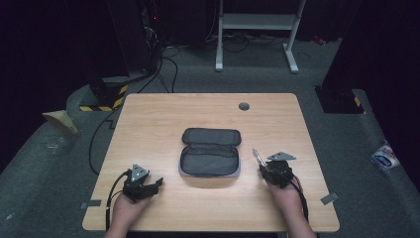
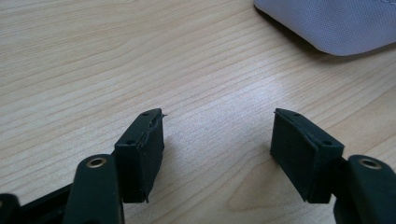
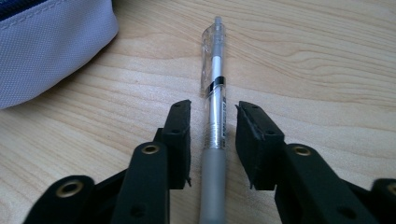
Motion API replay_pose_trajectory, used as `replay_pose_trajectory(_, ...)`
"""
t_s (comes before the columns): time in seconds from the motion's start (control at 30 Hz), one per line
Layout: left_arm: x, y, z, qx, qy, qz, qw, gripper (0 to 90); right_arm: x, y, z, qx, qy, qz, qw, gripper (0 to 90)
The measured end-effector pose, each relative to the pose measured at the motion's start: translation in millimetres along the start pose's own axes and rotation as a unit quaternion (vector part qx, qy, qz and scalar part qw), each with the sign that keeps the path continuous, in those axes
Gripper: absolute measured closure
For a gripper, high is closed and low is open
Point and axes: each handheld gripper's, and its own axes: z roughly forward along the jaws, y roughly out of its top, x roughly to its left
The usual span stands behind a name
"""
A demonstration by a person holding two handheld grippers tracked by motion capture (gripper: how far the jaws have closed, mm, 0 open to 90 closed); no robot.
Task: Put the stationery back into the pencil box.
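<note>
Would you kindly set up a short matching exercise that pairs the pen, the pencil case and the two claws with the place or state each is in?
Things:
1. pen
2. pencil case
3. left claw
4. right claw

Places or states:
A. lies unzipped and open in the middle of the table
B. jaws spread wide over bare wood, nothing between them
C. lies on the wood between two jaws, its clear capped end pointing away from them
D. jaws set narrowly on either side of a slim thing, pads not pressing on it

Pairs: 1-C, 2-A, 3-B, 4-D
</note>
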Motion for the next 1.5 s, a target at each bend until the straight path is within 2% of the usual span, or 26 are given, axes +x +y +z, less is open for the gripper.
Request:
replay_pose_trajectory(0.27,0.1,0.5,0.6,0.000,-0.001,0.000,1.0000,34.7,-0.5,-0.8,-1.9,0.004,0.002,-0.007,1.0000,77.3)
replay_pose_trajectory(0.93,-0.3,0.4,0.3,0.001,0.000,0.001,1.0000,34.7,-1.9,-2.3,-4.0,0.002,0.007,-0.011,0.9999,78.7)
replay_pose_trajectory(1.5,-0.4,0.4,0.3,0.001,0.001,0.001,1.0000,34.7,-6.4,-1.3,-16.9,-0.029,-0.005,-0.010,0.9995,78.7)
